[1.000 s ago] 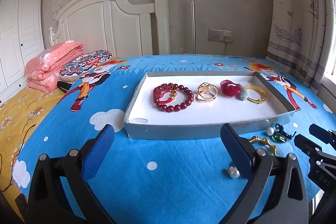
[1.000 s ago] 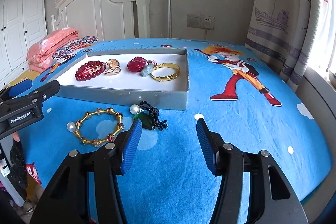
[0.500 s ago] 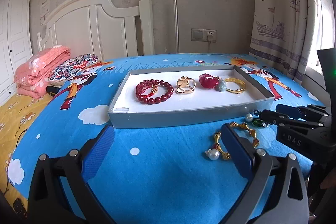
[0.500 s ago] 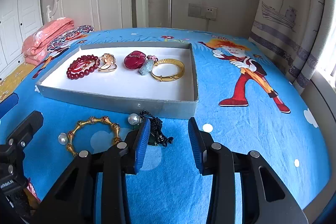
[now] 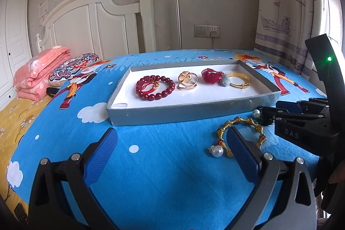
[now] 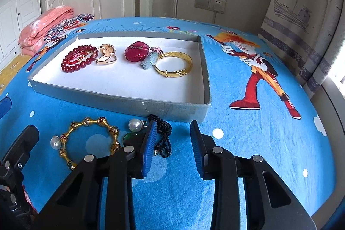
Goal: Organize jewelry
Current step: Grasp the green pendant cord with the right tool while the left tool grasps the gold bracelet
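A grey box lid tray [image 5: 183,113] [image 6: 120,100] lies on the blue bed sheet. It holds a red bead bracelet [image 5: 155,87] [image 6: 78,58], a gold ring [image 5: 187,80] [image 6: 105,54], a red pendant [image 5: 212,75] [image 6: 137,51] and a gold bangle [image 5: 239,80] [image 6: 173,64]. In front of the tray lie a gold bracelet with a pearl [image 5: 241,135] [image 6: 86,139] and a green pendant on a black cord [image 6: 160,135]. My right gripper [image 6: 172,148] is open, low over the black cord; it also shows in the left wrist view [image 5: 280,111]. My left gripper [image 5: 170,156] is open and empty.
A white headboard [image 5: 97,23] stands at the back. A folded pink quilt [image 5: 41,70] and a patterned pillow [image 5: 73,66] lie at the left. Curtains [image 5: 291,14] hang at the right, beyond the bed's right edge.
My right gripper has moved forward and down onto the black cord pendant, and its jaws have narrowed. My left gripper has drifted right, bringing the gold bracelet near its right finger.
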Demonstrator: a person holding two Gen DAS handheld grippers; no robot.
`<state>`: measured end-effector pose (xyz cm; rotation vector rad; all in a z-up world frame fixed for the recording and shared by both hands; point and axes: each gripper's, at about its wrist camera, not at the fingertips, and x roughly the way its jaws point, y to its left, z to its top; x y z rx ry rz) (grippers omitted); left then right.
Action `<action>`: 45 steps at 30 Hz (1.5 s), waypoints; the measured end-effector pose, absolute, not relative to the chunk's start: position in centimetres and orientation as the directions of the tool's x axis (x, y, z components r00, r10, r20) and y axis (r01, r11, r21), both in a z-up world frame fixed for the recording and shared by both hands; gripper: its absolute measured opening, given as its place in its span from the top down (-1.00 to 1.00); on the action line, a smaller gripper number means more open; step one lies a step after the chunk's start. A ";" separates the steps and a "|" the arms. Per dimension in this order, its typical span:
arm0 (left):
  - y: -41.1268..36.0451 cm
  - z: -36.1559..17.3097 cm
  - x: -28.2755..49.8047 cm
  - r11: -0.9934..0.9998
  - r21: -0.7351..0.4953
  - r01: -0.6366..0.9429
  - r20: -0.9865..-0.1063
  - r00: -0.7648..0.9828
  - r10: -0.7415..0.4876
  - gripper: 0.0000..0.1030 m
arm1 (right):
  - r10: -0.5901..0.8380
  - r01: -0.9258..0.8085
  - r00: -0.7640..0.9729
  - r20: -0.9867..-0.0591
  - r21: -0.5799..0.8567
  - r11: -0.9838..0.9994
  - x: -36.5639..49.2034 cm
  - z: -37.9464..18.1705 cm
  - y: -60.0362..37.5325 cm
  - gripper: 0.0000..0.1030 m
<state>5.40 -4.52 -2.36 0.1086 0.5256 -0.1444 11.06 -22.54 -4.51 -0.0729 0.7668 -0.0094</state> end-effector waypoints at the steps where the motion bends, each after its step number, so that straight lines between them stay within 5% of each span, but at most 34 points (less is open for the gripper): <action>1: -4.5 -2.4 5.4 0.984 0.065 0.164 -0.508 0.854 -0.109 -0.90 | -0.030 -0.026 0.722 -0.692 -0.070 0.997 11.0 -4.5 -22.5 0.53; 4: -4.3 -2.5 5.6 0.985 0.060 0.160 -0.515 0.851 -0.107 -0.90 | -0.029 -0.034 0.727 -0.686 -0.079 0.996 10.7 -4.6 -22.4 0.76; 21: -4.9 -2.8 5.1 0.981 0.085 0.172 -0.513 0.852 -0.105 -0.90 | -0.012 0.020 0.836 -0.548 0.007 1.000 3.5 -3.9 -25.6 0.77; 30: -7.3 -2.3 3.8 0.945 0.084 0.315 -0.500 0.834 -0.233 -0.90 | -0.035 0.044 0.874 -0.484 0.007 0.999 1.4 -3.1 -26.4 0.77; 45: -12.8 -3.9 5.8 0.895 0.057 0.442 -0.601 0.731 -0.322 -0.26 | -0.025 0.038 0.874 -0.485 0.017 0.999 0.8 -4.1 -26.4 0.77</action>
